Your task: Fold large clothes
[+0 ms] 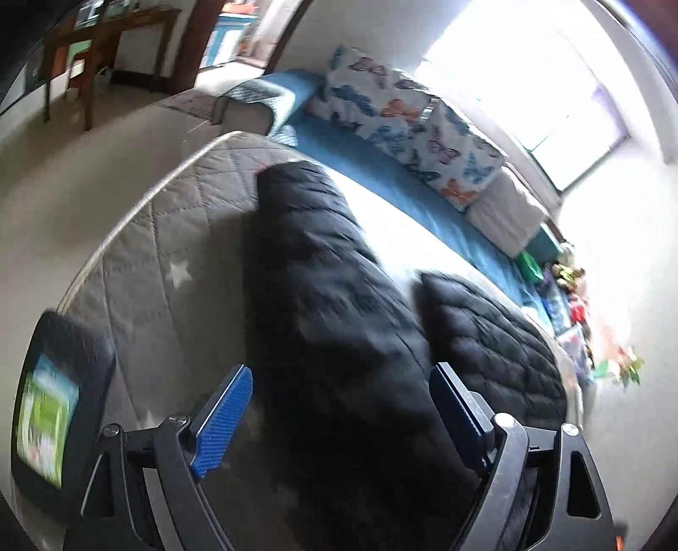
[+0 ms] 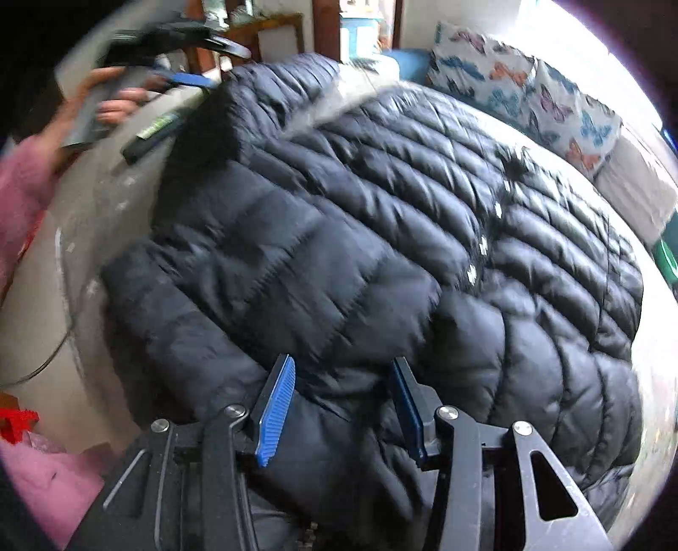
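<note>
Blue pads of your right gripper (image 2: 339,402) hover partly parted above the black jacket (image 2: 381,212).
Your left gripper (image 1: 339,415) gapes wide, nothing held; pillow (image 1: 402,114) at one o'clock.

bright window (image 1: 546,84) lights pale walls; wooden desk (image 1: 106,38) stands on light floor (image 1: 51,178).
</note>
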Available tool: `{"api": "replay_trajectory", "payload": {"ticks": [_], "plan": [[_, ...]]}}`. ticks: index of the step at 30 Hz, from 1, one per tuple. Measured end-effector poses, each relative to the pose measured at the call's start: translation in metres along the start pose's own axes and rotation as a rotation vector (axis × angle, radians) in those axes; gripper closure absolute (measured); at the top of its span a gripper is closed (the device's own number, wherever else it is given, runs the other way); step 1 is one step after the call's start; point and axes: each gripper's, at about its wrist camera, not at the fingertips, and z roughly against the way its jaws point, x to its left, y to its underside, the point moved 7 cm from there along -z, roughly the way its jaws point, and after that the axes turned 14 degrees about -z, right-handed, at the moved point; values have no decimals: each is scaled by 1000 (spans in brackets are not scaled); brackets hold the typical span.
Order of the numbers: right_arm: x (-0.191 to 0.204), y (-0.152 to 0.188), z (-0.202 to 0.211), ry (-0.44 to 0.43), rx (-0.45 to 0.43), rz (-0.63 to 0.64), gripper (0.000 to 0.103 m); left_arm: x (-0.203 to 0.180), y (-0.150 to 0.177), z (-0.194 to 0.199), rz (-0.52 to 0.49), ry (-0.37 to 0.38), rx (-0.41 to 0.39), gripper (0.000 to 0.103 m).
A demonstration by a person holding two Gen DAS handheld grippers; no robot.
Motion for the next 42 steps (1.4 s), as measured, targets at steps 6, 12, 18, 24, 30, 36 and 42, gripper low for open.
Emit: {"api": "replay_trajectory", "payload": {"ticks": [6, 12, 18, 24, 30, 36, 42], "plan": [[34, -14, -6, -79, 15, 69, 52, 36, -26, -51, 132, 63, 33, 9], [38, -9, -31, -55, 71, 128, 51, 30, -40, -77, 101, 195, -14, 57], [20, -19, -12, -56, 39, 74, 51, 3, -59, -31, 22, 135, -153, 91], [-5, -16, 24, -39, -63, -18, 51, -67, -74, 74, -156, -6, -341, 92], [-47, -4, 69, -30, -189, -153, 51, -211, -32, 145, -464, -107, -464, 92], [-95, 25, 97, -2, -279, -268, 51, -361, 69, 127, -749, -45, -429, 91], [-143, 63, 108, 39, -292, -394, 51, -440, 195, 43, -936, 98, -142, 64]]}}
